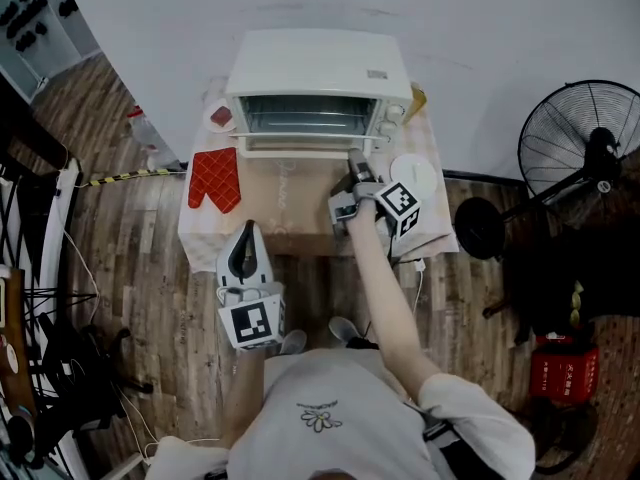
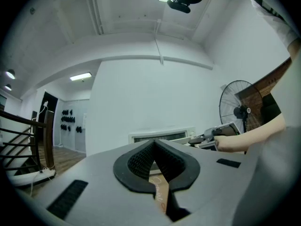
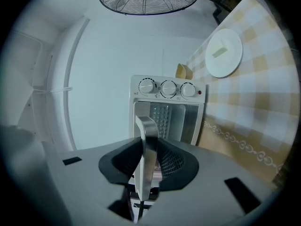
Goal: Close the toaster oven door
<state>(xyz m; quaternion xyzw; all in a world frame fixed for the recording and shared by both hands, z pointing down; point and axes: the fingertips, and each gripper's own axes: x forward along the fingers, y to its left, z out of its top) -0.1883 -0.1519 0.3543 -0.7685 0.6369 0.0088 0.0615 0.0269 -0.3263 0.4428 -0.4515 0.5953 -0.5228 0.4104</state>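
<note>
A white toaster oven (image 1: 316,63) stands at the back of a small table (image 1: 290,223), also seen in the left gripper view (image 2: 162,136). Its door (image 1: 300,146) hangs open, and the wire rack inside shows in the right gripper view. My right gripper (image 1: 356,173) reaches to the door's right end. There it (image 3: 149,161) is shut on the silver door handle (image 3: 146,140), below three knobs (image 3: 168,88). My left gripper (image 1: 243,246) hovers at the table's near edge, apart from the oven. Its jaws (image 2: 154,161) are shut with nothing between them.
A red oven mitt (image 1: 214,178) lies on the table left of the door. A white plate (image 1: 413,176) sits at the right, on a checked cloth (image 3: 254,107). A standing fan (image 1: 585,143) is on the floor to the right, and a wall runs behind the oven.
</note>
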